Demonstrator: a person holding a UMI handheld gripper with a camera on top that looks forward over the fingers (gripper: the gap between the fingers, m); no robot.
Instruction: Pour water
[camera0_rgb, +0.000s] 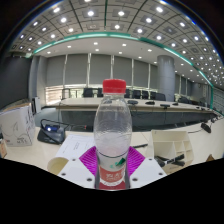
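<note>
Gripper (113, 168) clenched on water bottle (112, 135); red cap, red label unreadable; paper cup (171, 147) beyond, right; white box (16, 124) left.

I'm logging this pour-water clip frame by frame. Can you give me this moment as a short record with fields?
setting: large meeting room, long tables, ceiling lights
main object: clear plastic water bottle, upright
cap: red cap, on
label: red band low on the bottle
gripper: fingers' pink pads at either side of the bottle's lower part
table: white table
other items: white box beyond, to one side; papers behind the bottle
pouring: not begun
</note>
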